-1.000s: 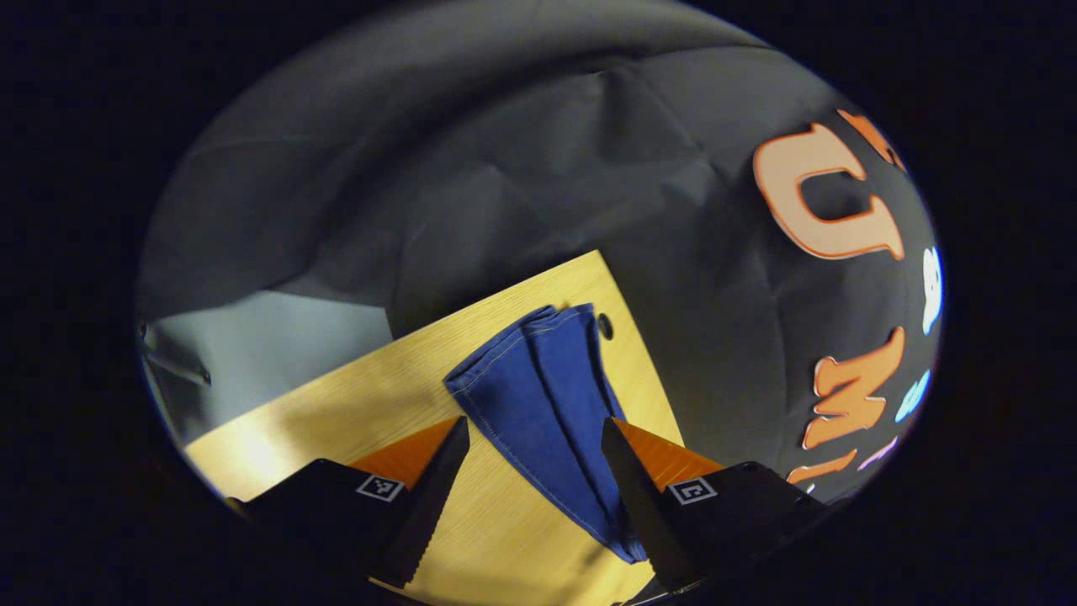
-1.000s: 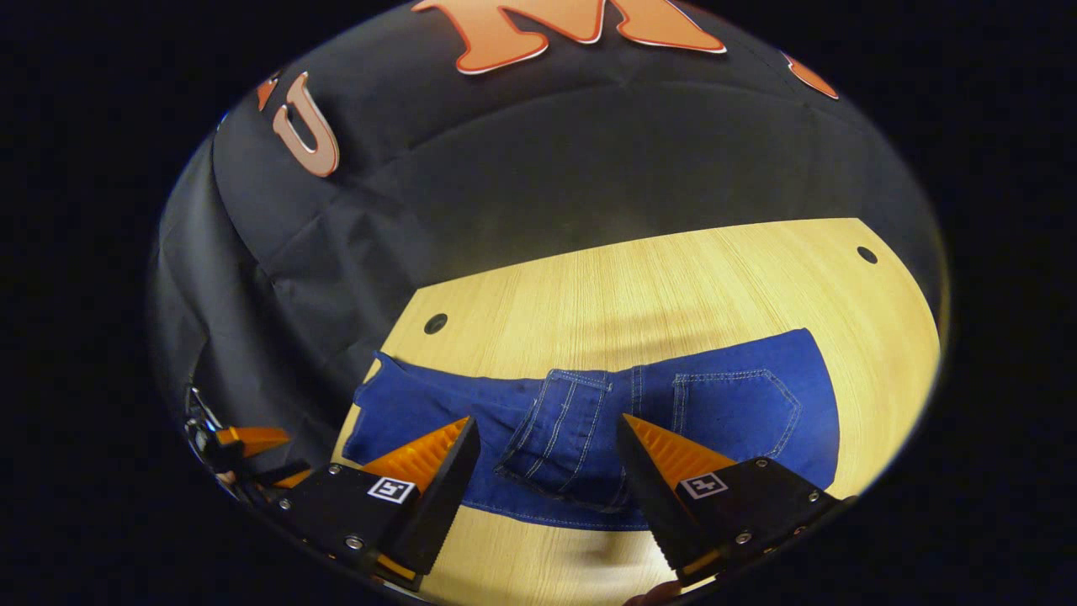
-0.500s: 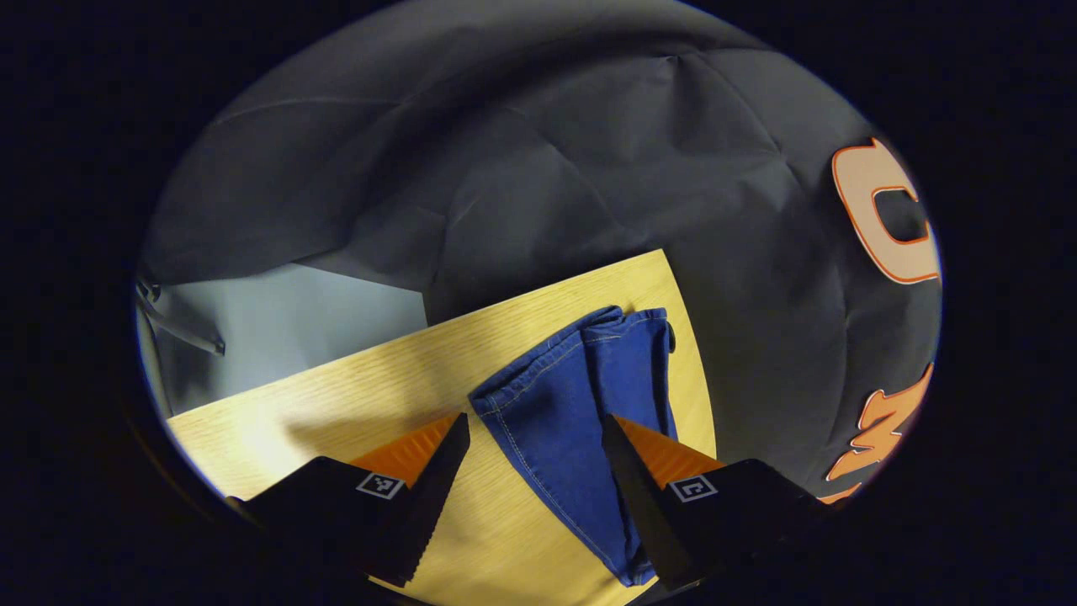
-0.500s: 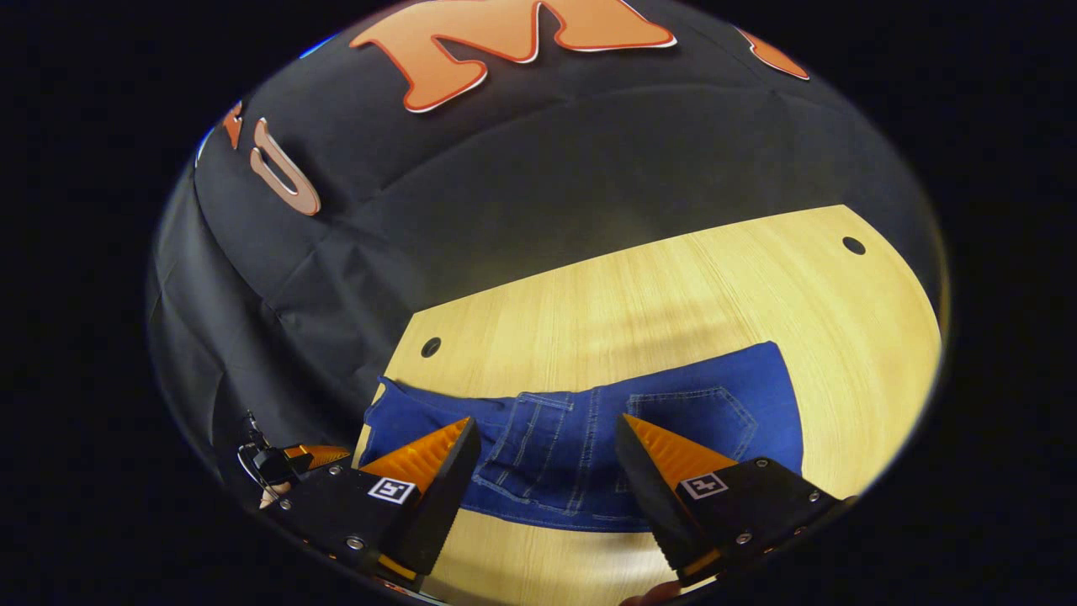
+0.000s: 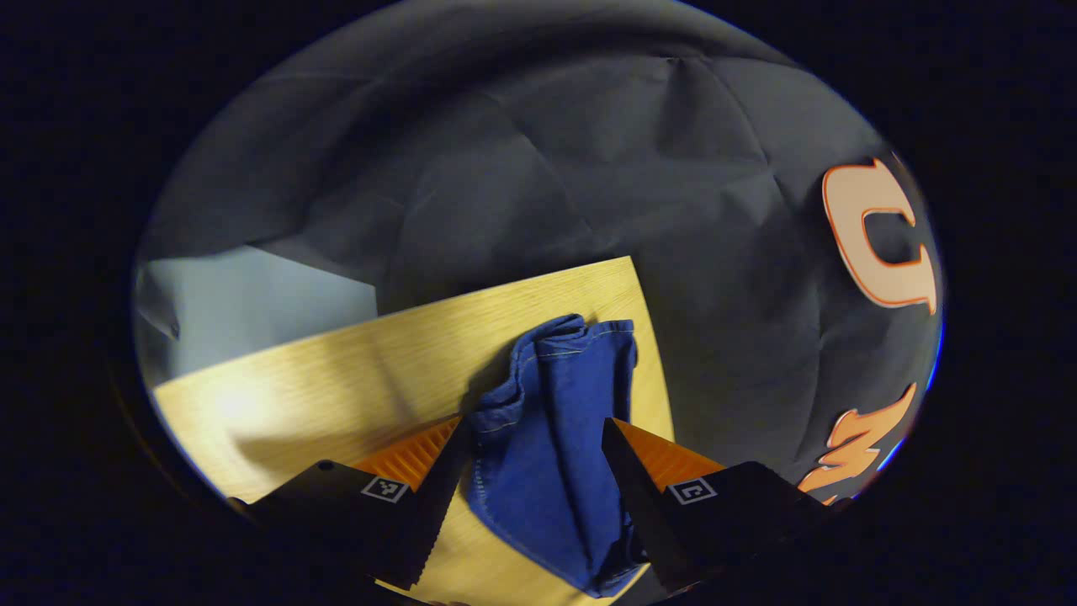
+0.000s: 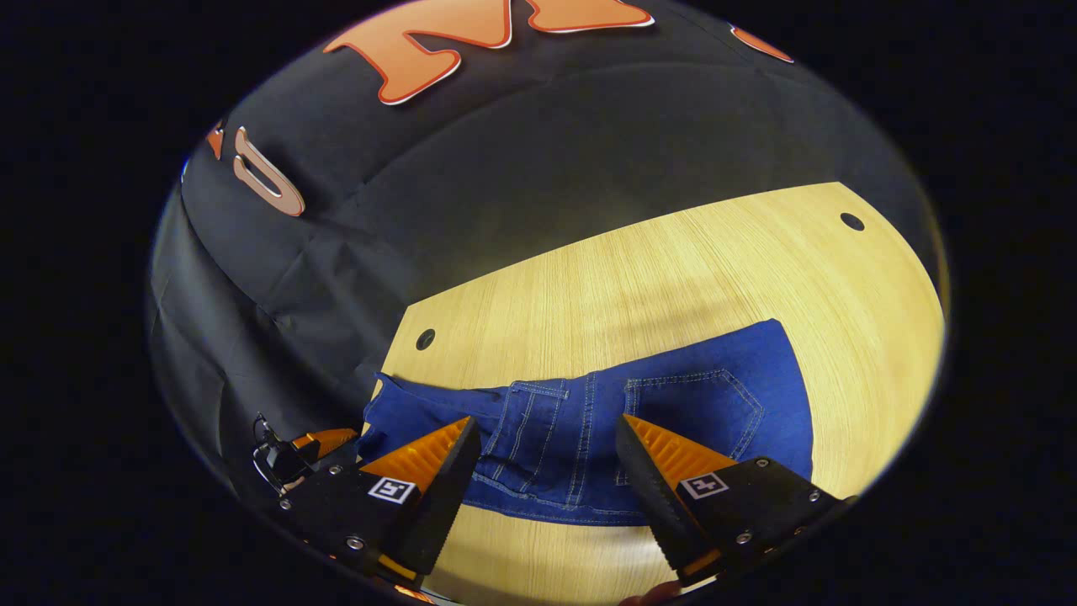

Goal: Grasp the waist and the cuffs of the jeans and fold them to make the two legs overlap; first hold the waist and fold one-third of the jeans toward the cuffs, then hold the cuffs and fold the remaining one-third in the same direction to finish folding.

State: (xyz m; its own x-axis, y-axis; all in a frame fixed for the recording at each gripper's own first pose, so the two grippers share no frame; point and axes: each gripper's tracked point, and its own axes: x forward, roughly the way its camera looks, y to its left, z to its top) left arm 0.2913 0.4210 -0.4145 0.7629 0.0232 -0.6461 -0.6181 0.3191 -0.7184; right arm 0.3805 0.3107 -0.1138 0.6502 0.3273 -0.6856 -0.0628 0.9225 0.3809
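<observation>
Two layers of denim are seen where the jeans [image 6: 589,429] lie flat on the wooden table [image 6: 673,269], the legs apparently already laid one over the other. In the right gripper view the waist end with its back pockets is spread from about 9 o'clock to 3 o'clock just ahead of the right gripper [image 6: 547,454], whose fingers are held wide apart above the cloth with nothing between them. In the left gripper view the cuffs [image 5: 580,337] are bunched toward 12 o'clock near the table's far corner, and the leg fabric runs down between the fingers of the left gripper [image 5: 534,454]. Those fingers are spread wide; the cloth lies just against the inner side of one of them, but whether it is being pressed cannot be told. The left gripper is also glimpsed at about 8 o'clock in the right gripper view, beside the cuff end.

Denim like this is judged to be soft but fairly heavy and thick, so it should drape and sag when lifted instead of holding a shape. It is not fragile, and its weave should offer good friction. A hold is best taken on the stitched waistband edge and on the hemmed cuffs, where the doubled layers can be pinched together and are less likely to slip apart.
</observation>
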